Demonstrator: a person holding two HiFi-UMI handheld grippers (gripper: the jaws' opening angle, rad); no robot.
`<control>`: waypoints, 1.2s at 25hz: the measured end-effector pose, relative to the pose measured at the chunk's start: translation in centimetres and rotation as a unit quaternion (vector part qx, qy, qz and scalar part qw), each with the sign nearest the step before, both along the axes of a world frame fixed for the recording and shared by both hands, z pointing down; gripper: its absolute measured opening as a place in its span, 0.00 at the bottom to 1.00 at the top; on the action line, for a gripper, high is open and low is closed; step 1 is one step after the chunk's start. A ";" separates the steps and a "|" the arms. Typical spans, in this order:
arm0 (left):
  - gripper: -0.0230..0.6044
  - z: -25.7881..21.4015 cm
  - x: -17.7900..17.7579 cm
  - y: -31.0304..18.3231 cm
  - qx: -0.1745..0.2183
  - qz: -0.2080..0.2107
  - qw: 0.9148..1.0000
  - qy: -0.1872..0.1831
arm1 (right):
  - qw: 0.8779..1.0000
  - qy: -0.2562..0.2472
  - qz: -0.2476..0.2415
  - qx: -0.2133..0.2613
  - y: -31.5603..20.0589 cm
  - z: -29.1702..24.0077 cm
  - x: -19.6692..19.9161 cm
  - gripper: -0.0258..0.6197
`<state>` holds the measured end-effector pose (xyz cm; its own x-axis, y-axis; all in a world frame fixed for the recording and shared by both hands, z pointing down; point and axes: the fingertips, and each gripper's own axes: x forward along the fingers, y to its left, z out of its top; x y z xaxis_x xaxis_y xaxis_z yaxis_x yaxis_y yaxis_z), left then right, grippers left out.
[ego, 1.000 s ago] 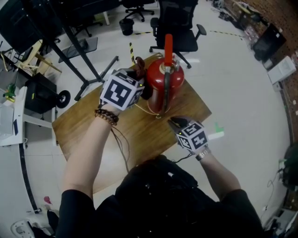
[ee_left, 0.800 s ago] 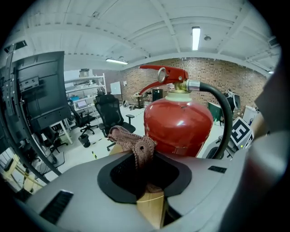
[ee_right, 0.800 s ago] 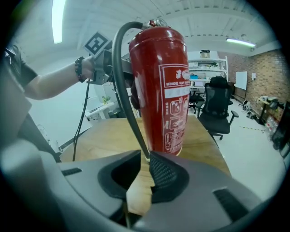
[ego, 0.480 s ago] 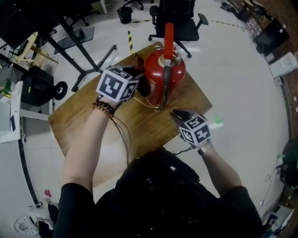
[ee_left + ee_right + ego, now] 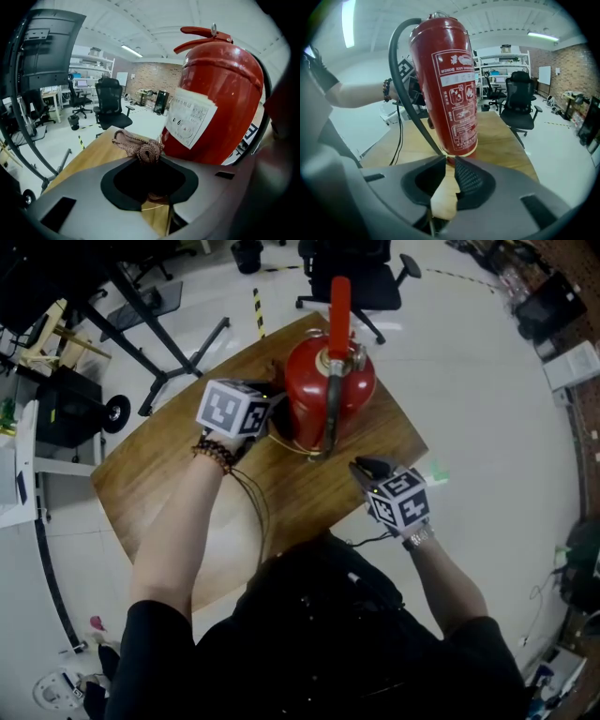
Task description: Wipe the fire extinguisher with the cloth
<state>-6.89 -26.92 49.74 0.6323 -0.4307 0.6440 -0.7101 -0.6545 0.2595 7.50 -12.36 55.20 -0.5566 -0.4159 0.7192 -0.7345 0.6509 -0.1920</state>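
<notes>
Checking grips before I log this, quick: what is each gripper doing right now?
Left gripper: closed on the pinkish-brown cloth.
Right gripper: closed, nothing between its jaws.

A wooden table (image 5: 169, 493) lies under the left tongs (image 5: 274, 418) and the right tongs (image 5: 364, 466). Beyond them a black office chair (image 5: 352, 277) stands on the floor (image 5: 469, 381); a black stand's legs (image 5: 159, 334) spread off the left tongs' outer side.

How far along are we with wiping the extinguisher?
Done: the cloth is picked up, held in the jaws of the left gripper. In hand: it sits low beside the extinguisher; contact unclear. The right gripper is shut, empty, near the base. Left: the wiping itself.
</notes>
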 end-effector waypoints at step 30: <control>0.17 14.8 -1.1 1.2 -0.119 0.000 0.987 -0.111 | 0.999 -0.001 0.015 -0.032 -1.5 2.8 2.6 0.14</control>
<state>-7.97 -25.68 64.58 0.4650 -0.2502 0.8493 -0.7663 -0.5941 0.2446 10.05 -13.84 58.01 -0.5464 -0.3847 0.7440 -0.7527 0.6151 -0.2347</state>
